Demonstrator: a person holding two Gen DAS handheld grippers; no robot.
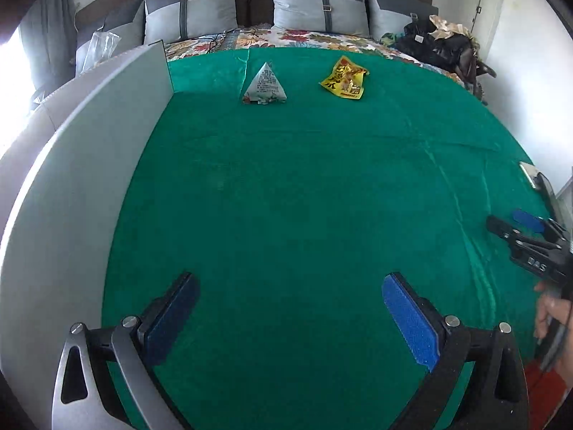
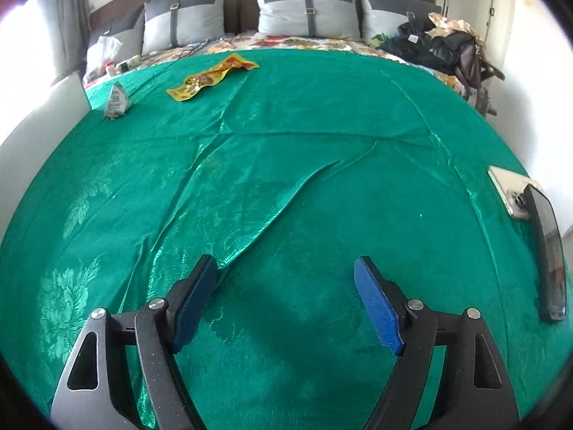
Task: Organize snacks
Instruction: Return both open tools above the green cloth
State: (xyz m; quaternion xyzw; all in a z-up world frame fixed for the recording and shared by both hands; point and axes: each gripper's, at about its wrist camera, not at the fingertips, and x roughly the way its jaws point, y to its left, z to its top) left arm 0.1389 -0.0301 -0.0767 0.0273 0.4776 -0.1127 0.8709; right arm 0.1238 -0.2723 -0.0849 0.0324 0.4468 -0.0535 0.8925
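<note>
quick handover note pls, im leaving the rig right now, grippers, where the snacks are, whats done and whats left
Left gripper: open, nothing between the fingers, over bare green cloth beside the white board.
Right gripper: open, nothing held, over the cloth on the near right side.
Snacks: a white pyramid pack and a yellow packet lie apart at the far end of the cloth, the pyramid nearer the board. Neither is touched.
Done: nothing that shows; no snack is stacked or grouped.
Left: both snacks are yet to be picked up and arranged. Two phones lie at the right edge, near the right gripper; keep clear.
</note>
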